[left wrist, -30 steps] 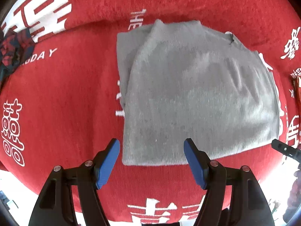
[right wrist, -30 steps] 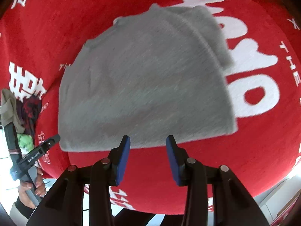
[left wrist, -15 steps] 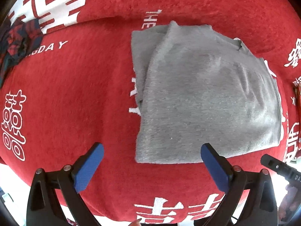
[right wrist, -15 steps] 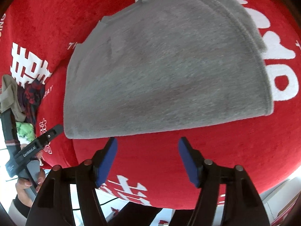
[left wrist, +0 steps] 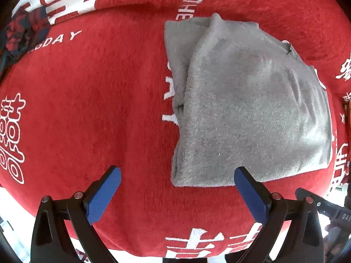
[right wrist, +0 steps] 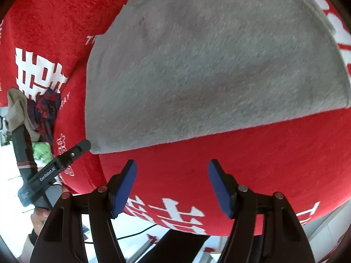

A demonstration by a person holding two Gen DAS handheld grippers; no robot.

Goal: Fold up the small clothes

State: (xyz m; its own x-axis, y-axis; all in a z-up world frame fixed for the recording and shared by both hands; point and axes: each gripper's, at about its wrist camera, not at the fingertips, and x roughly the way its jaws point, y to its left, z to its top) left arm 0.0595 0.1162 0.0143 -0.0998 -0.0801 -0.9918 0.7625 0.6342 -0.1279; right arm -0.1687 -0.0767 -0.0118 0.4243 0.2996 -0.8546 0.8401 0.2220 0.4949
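A folded grey garment [left wrist: 248, 109] lies flat on the red cloth [left wrist: 98, 109]; it fills the upper part of the right wrist view [right wrist: 208, 65]. My left gripper [left wrist: 177, 194] is open and empty, its blue pads just short of the garment's near left corner. My right gripper [right wrist: 172, 183] is open and empty, just short of the garment's near edge. The left gripper's finger [right wrist: 65, 160] shows in the right wrist view beside the garment's corner.
The red cloth with white characters covers the table. A dark red patterned garment [left wrist: 24, 30] lies at the far left; in the right wrist view it [right wrist: 46, 107] sits next to a beige cloth [right wrist: 17, 109]. The table's near edge runs under both grippers.
Both grippers have opened wider. The left gripper has shifted left, so the garment sits further right in its view. The right gripper has moved closer to the garment.
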